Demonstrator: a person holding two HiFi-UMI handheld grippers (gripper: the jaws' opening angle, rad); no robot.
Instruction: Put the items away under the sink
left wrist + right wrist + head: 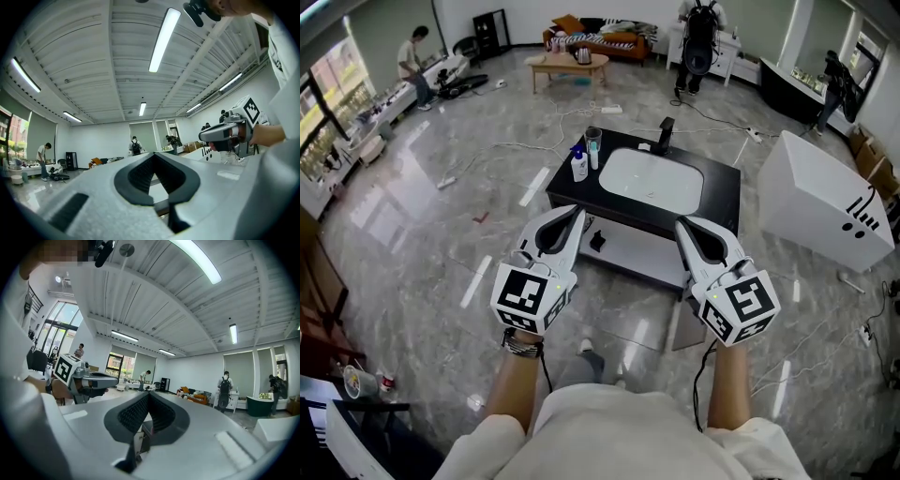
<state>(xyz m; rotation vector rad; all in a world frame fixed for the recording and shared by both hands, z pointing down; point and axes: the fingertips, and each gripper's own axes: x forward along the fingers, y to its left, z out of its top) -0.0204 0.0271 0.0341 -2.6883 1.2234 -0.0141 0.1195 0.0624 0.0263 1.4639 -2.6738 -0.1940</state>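
Observation:
A black sink unit (724, 178) with a white basin (652, 178) and a black tap (666, 134) stands on the floor ahead of me. On its left corner stand a white bottle with a blue cap (579, 166) and a clear cup (593, 145). A small black item (597, 241) lies on the white lower shelf (633, 251). My left gripper (579, 213) and right gripper (680, 223) hover side by side in front of the unit, both shut and empty. Their gripper views point up at the ceiling. Each shows only shut jaw tips, left gripper (152, 155), right gripper (148, 393).
A large white box (820, 197) sits to the right of the sink unit. Cables trail over the grey marble floor (441, 234). A coffee table (567, 64) and a sofa (595, 39) stand at the back, with people near the walls.

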